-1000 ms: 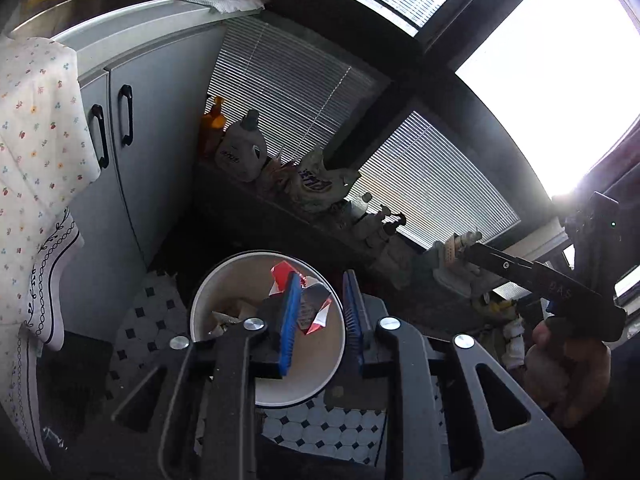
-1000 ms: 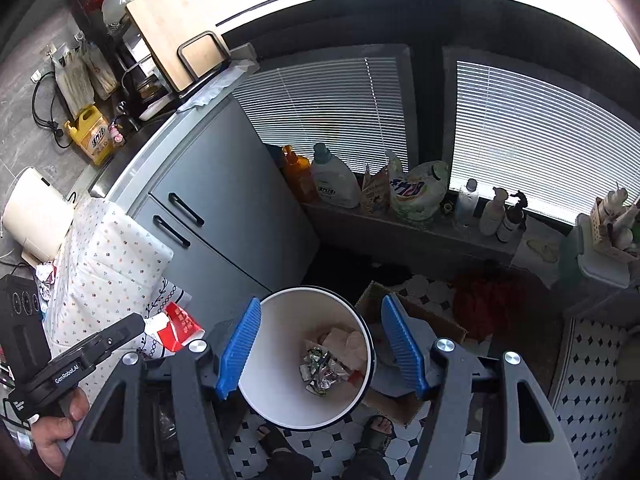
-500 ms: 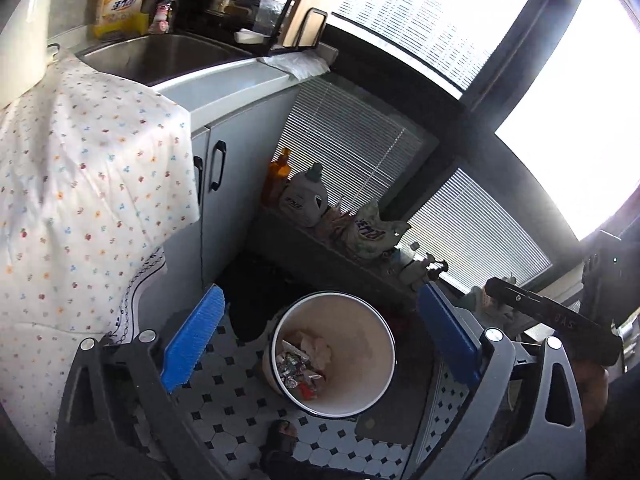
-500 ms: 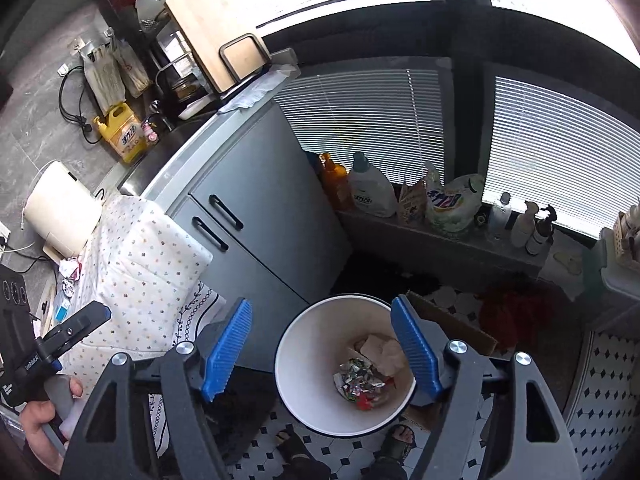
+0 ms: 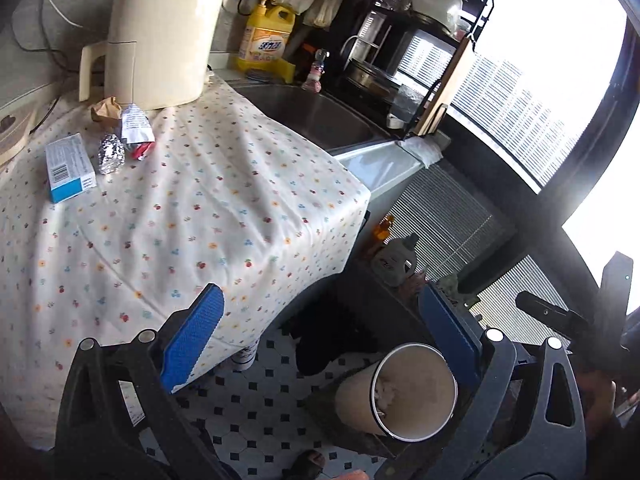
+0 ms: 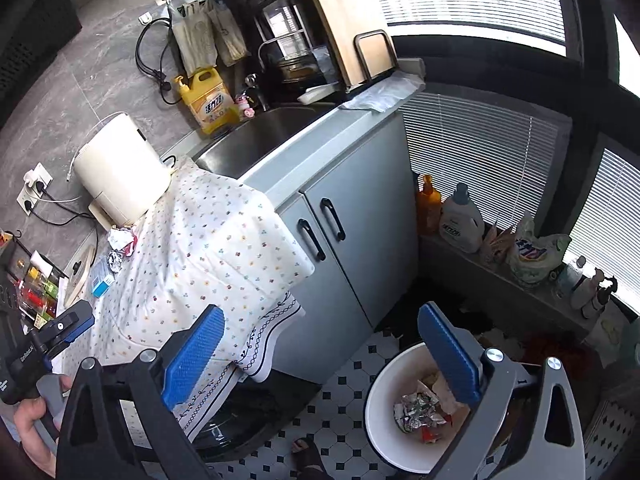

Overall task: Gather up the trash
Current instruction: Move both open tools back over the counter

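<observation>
A white trash bin (image 5: 414,394) stands on the tiled floor and holds crumpled foil and wrappers (image 6: 418,414). On the flowered cloth (image 5: 192,208) lie a blue and white box (image 5: 69,167), a foil ball (image 5: 111,153), a white and red wrapper (image 5: 137,131) and a brown paper scrap (image 5: 106,109). My left gripper (image 5: 320,344) is open and empty, above the cloth's near edge. My right gripper (image 6: 324,354) is open and empty, above the floor between the cloth and the bin (image 6: 384,392). The left gripper also shows in the right wrist view (image 6: 60,330).
A cream kettle (image 5: 156,36) stands at the back of the cloth. A steel sink (image 5: 312,114), a yellow detergent jug (image 5: 266,38) and a dish rack (image 5: 404,56) lie beyond. Grey cabinet doors (image 6: 340,248) and a sill with bottles (image 6: 462,220) border the floor.
My left gripper opened, dropped the red and white wrapper into the bin, then swung up toward the cloth-covered top. My right gripper rose and drew back a little.
</observation>
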`<state>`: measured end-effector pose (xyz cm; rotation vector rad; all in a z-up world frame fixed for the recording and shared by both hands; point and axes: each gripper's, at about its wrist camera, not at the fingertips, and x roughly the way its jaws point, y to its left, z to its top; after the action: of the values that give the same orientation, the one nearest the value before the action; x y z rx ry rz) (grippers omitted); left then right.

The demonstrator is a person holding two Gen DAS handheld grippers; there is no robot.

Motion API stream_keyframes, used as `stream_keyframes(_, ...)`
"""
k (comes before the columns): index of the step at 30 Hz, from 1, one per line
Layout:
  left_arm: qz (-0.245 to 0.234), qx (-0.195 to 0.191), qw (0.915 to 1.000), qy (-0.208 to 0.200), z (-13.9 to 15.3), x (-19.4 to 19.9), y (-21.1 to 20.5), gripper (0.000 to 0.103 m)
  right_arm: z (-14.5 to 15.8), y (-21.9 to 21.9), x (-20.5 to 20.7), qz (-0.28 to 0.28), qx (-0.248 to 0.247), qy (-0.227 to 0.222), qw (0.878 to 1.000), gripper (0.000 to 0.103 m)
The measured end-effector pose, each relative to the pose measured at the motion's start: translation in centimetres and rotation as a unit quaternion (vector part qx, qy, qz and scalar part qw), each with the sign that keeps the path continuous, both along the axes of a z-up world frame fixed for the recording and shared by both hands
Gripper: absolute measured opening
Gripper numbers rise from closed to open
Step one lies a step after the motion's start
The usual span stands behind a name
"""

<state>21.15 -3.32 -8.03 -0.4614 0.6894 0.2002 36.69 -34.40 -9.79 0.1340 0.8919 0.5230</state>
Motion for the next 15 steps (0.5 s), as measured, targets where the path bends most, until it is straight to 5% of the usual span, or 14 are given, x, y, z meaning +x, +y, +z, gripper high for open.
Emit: stream_keyframes(15,0.116,0.004,0.9929,-0.026,1.6,-8.3,12.9,0.097,2.7,16.2,-1.1,0.085,0.015,-0.020,0.996,0.095)
